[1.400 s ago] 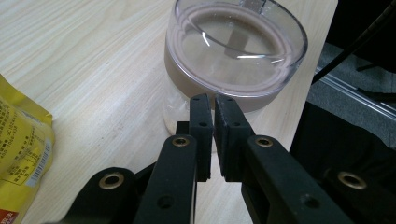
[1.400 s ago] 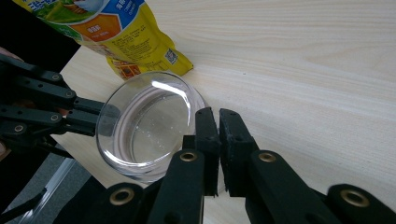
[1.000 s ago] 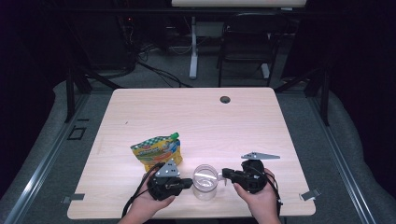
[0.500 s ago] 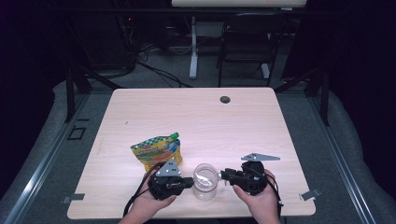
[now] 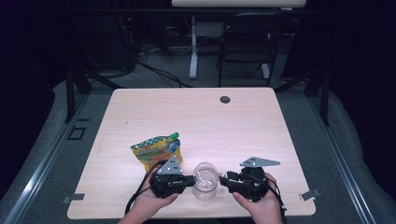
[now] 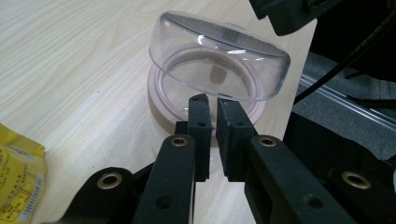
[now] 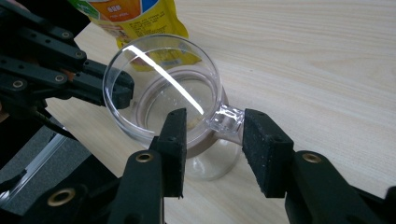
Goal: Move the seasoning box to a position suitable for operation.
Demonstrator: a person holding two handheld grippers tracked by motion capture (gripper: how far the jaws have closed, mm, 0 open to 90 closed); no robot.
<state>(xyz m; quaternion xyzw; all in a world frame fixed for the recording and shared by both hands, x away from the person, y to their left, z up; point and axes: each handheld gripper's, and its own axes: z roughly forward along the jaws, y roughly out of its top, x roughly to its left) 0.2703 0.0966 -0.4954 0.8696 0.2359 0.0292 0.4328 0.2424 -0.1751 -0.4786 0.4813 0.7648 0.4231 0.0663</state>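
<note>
A clear glass cup (image 5: 205,179) with a small handle (image 7: 226,119) stands near the table's front edge. My left gripper (image 5: 190,179) comes at it from the left and is shut on the cup's wall at the rim (image 6: 214,100). My right gripper (image 5: 224,179) is at the cup's right side. Its jaws have just been opening and now stand apart (image 7: 217,116) with the handle between them, not pressed. The left gripper (image 7: 119,88) shows across the cup. A yellow spouted pouch (image 5: 156,151) lies flat just behind the left gripper.
The wooden table (image 5: 233,130) has a round cable hole (image 5: 225,99) near its far edge. The cup sits close to the front edge. A chair (image 5: 247,42) and a desk leg stand on the floor beyond the table.
The right gripper's jaws have spread apart around the cup's handle. Both hands, the cup and the pouch have kept their places.
</note>
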